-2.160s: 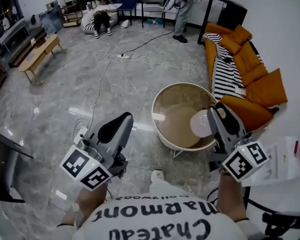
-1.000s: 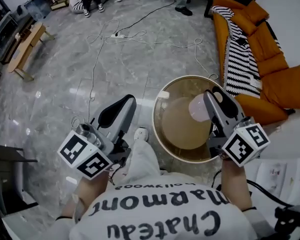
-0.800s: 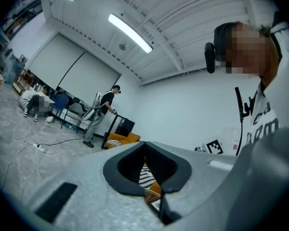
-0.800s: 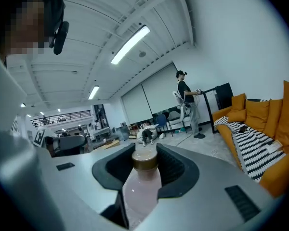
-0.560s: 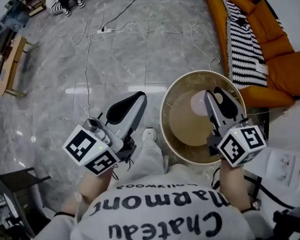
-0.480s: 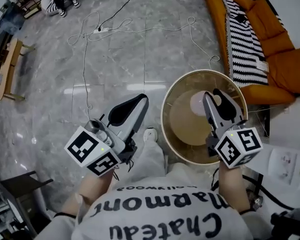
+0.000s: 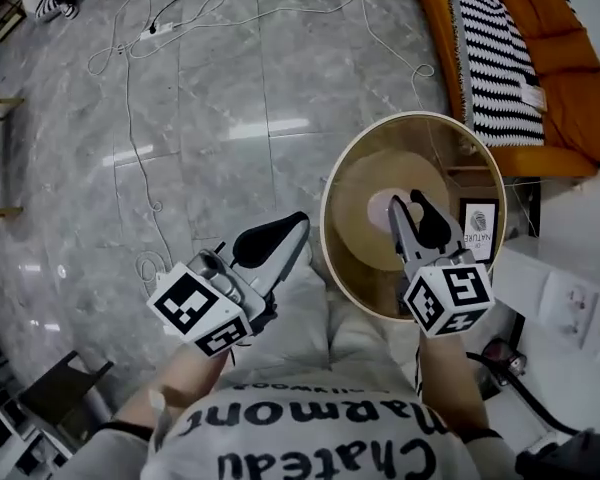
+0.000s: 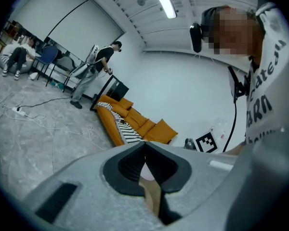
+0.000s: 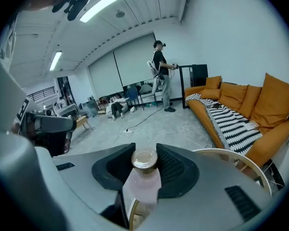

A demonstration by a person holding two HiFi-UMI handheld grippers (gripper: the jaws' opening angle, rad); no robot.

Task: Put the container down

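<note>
Container clamped in right claw, angled down over table.

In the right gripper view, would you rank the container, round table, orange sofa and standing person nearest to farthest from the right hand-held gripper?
1. container: clamped in the right hand-held gripper.
2. round table: just below, lower right.
3. orange sofa: right side.
4. standing person: far back, centre.

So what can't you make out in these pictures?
The container: its base is hidden by the right gripper in the right gripper view and the head view, so whether it touches the round table can't be told.
The framed card at the table's right rim, head view: print too small.
The sofa, head view: cut off by the picture's edge.
</note>
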